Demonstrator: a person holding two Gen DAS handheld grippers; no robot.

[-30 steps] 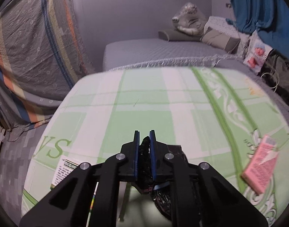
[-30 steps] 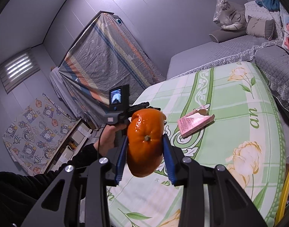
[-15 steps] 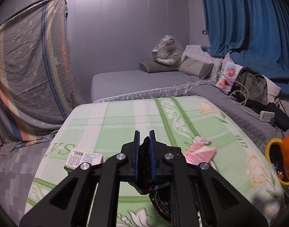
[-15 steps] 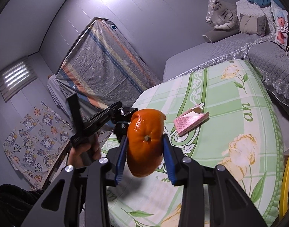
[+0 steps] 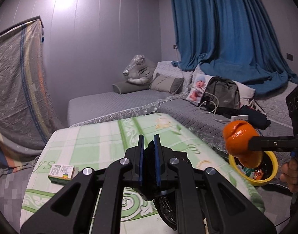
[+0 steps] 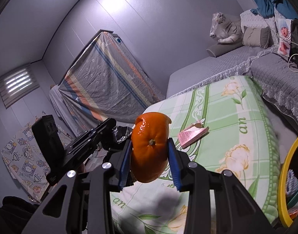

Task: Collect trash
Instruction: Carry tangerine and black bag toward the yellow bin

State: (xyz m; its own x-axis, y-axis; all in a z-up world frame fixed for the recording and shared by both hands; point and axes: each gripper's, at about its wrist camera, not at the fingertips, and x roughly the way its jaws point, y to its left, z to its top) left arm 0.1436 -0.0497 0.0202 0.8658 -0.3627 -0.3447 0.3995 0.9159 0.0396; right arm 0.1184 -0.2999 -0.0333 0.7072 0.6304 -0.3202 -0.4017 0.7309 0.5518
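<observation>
My left gripper [image 5: 149, 142] is shut on a crumpled black wrapper [image 5: 149, 167] and holds it above the green patterned table [image 5: 94, 140]. My right gripper [image 6: 149, 150] is shut on an orange peel [image 6: 149, 148]. In the left wrist view the peel [image 5: 239, 138] hangs just above the yellow-rimmed bin [image 5: 265, 182] at the table's right end. The bin's rim [image 6: 287, 173] shows at the right edge of the right wrist view. A pink carton [image 6: 191, 135] and a small green-and-white box [image 5: 62, 173] lie on the table.
Grey sofas [image 5: 113, 105] wrap the far side of the table, with cushions, a plush tiger [image 5: 138, 70], a backpack [image 5: 221, 93] and cables. A striped cloth [image 5: 16, 89] covers furniture at the left. Blue curtains [image 5: 226, 29] hang behind.
My left gripper has swung right with the wrapper, bringing the bin and right gripper into view. My right gripper has carried the peel toward the bin.
</observation>
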